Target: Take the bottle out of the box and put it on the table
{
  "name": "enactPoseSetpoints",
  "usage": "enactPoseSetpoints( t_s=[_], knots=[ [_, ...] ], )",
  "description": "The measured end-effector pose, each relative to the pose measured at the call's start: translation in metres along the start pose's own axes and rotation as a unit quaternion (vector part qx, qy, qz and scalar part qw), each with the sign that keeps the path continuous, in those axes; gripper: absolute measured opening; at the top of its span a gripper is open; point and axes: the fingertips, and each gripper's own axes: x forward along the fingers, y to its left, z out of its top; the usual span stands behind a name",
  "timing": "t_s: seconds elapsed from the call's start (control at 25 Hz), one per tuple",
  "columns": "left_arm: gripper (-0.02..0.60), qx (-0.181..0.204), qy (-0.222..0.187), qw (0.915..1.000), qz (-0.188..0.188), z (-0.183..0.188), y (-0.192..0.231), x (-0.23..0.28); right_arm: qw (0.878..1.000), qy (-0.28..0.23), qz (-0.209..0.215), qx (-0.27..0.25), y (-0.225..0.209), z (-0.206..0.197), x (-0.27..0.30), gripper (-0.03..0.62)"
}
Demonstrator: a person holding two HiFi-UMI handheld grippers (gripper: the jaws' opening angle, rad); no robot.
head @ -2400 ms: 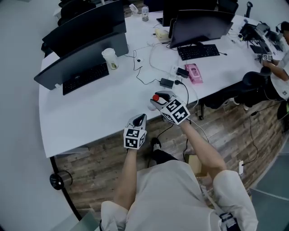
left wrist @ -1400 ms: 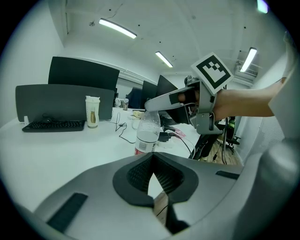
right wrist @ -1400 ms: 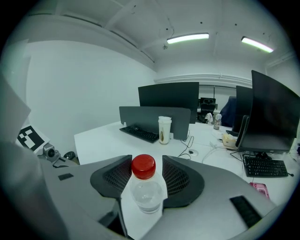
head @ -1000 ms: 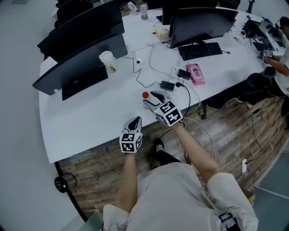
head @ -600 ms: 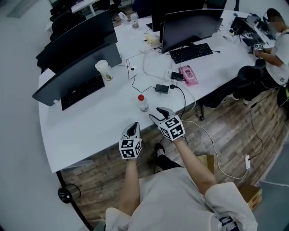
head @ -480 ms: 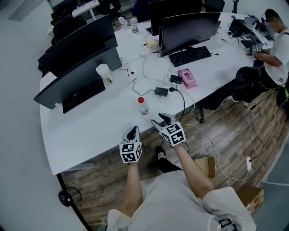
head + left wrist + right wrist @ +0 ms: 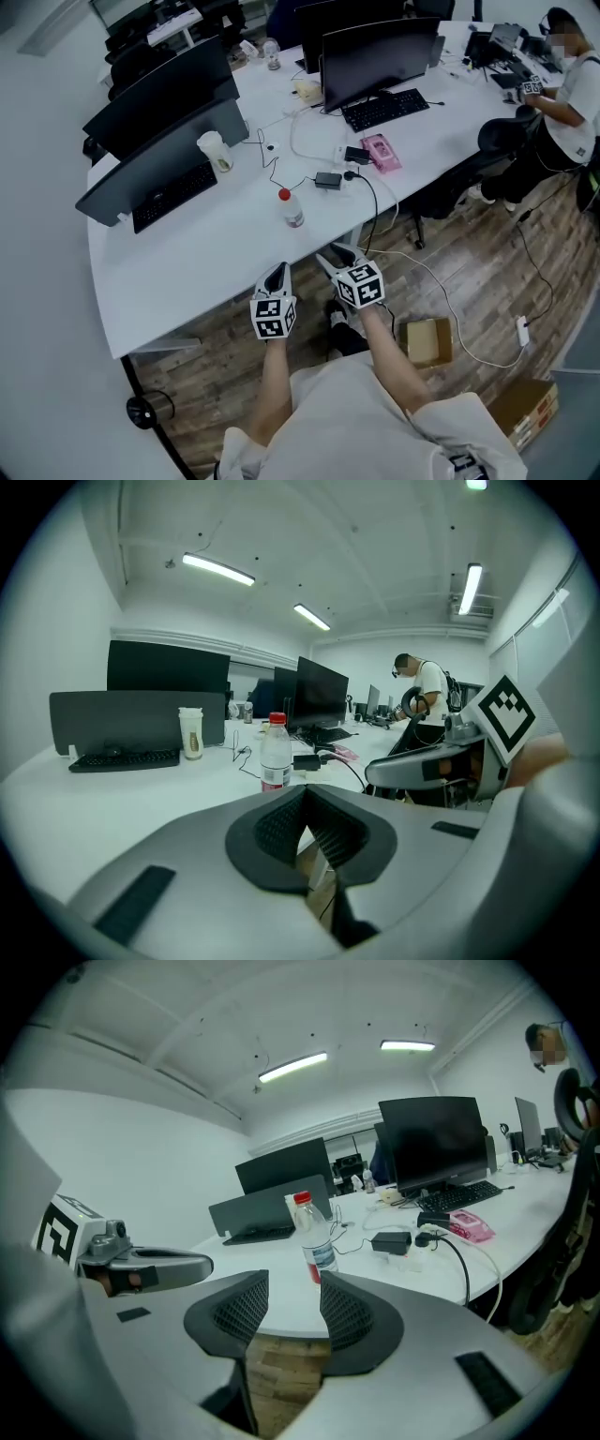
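A clear plastic bottle (image 7: 292,212) with a red cap stands upright on the white table (image 7: 187,253), free of both grippers. It also shows in the left gripper view as the bottle (image 7: 275,757) and in the right gripper view as the bottle (image 7: 316,1239), beyond the jaws. My right gripper (image 7: 334,255) hangs off the table's near edge over the floor, open; its jaws have just been closing with nothing between them, as the right gripper (image 7: 286,1285) shows. My left gripper (image 7: 275,273) is beside it, the pads meeting at the tips of the left gripper (image 7: 305,795). A cardboard box (image 7: 428,340) lies on the floor at my right.
Monitors (image 7: 375,52), keyboards (image 7: 173,193), a paper cup (image 7: 216,150), a pink pack (image 7: 380,153) and a power adapter (image 7: 328,179) with cables fill the table's far half. A person (image 7: 567,84) sits at the far right. A second box (image 7: 525,409) lies on the floor.
The right gripper has let go of the bottle, which now stands alone on the table. Both grippers have drawn back past the table's near edge toward my body.
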Motion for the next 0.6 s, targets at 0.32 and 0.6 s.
enactPoseSetpoints(
  t_s=[0.32,0.6],
  knots=[
    [0.014,-0.008,-0.021,0.9997,0.007,0.002,-0.014,-0.014,1.000,-0.022,-0.006,-0.014,0.001,-0.003,-0.029,0.123],
    [0.014,-0.002,-0.029,0.9996,-0.001,0.011,-0.023,-0.017,0.999,-0.026,-0.003,-0.027,0.006,-0.002,-0.038,0.044]
  ],
)
